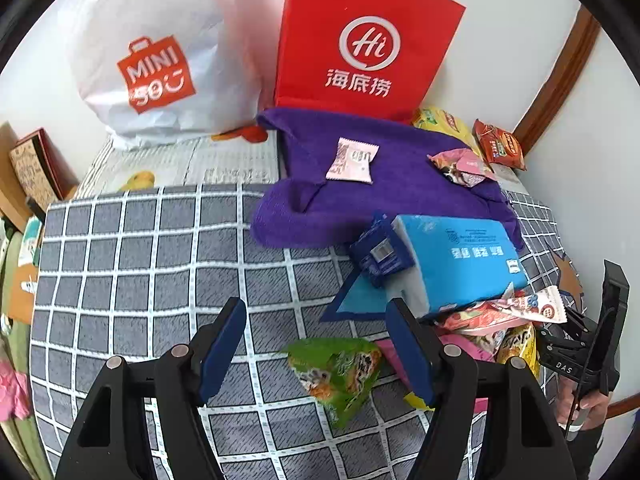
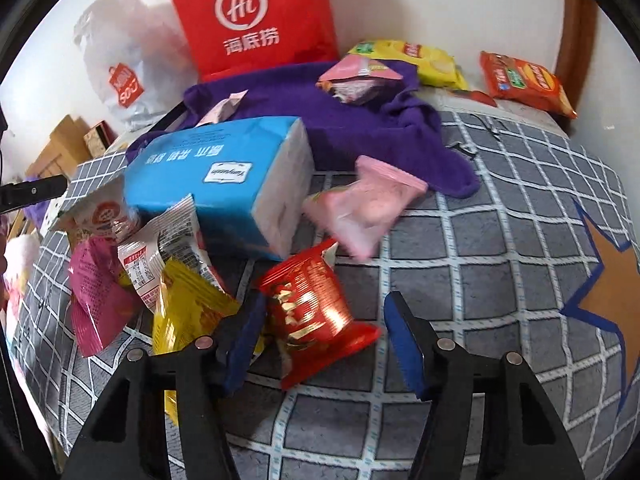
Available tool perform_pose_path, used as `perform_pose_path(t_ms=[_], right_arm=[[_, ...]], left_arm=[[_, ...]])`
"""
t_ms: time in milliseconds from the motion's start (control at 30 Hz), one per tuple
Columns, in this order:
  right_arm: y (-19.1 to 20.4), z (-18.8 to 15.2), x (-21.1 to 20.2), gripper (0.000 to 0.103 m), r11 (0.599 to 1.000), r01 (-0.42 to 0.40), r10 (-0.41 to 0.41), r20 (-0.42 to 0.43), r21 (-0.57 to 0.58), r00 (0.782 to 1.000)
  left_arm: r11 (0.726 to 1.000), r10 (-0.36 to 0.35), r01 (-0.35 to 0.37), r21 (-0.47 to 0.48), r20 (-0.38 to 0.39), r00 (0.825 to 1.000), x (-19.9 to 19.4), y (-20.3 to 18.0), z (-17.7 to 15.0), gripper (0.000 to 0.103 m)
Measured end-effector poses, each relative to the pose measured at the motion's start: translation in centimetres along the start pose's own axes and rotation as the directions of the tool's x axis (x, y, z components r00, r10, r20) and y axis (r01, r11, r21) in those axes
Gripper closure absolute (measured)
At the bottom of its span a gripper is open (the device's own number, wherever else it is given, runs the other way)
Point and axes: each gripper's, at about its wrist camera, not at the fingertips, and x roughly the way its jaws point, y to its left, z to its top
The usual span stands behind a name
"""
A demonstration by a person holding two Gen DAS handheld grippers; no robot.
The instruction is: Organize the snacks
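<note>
Grey checked bedding (image 1: 140,248) covers the bed, with a white wall behind and a wooden trim at the far right. Against the wall stand a white Miniso bag (image 1: 156,56) and a red Haidilao bag (image 1: 360,40). A purple cloth (image 1: 400,192) lies in front of them, carrying a pink-white sachet (image 1: 352,160) and a crumpled pink packet (image 1: 460,166). Far right by the wall lie a yellow chip bag (image 2: 424,62) and an orange chip bag (image 2: 528,82).

A blue tissue pack (image 1: 460,260) lies in the middle of the bed with a small dark-blue packet (image 1: 380,252) touching its left end. Near it sits a heap of snack packets (image 2: 152,264).

The left gripper (image 1: 316,352) is held low over the bedding, pointing forward, its jaws wide apart and holding nothing; a green snack packet (image 1: 336,372) lies on the bedding between them. The right gripper (image 2: 324,344) is likewise angled down toward the bed, jaws wide open and empty, with a red snack packet (image 2: 316,312) lying between them, close to the left finger. A pale pink packet (image 2: 360,208), blurred, sits just beyond, beside the tissue pack. From the left wrist view, the right gripper's black body shows at the right edge, held in a hand (image 1: 588,408).
</note>
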Motion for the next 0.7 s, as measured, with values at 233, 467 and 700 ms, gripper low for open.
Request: perform_pose_path(t_ms=[233, 467, 700], right_arm=[[0.4, 0.1, 0.7, 0.057, 0.999, -0.003, 0.003, -0.008, -0.04, 1.0], [-1.8, -1.4, -1.1, 0.064, 0.998, 0.05, -0.05, 0.007, 0.026, 0.999], [-2.0, -2.3, -1.0, 0.055, 0.997, 0.06, -0.061, 0.019, 0.038, 0.998]], left_arm=[[0.999, -0.047, 0.047, -0.019, -0.02, 0.999, 0.2, 0.2, -1.1, 0.033], [0.999, -0.049, 0.048, -0.024, -0.058, 0.997, 1.9, -0.1, -2.7, 0.033], [0.997, -0.07, 0.065, -0.049, -0.097, 0.993, 4.2, 0.1, -3.8, 0.033]])
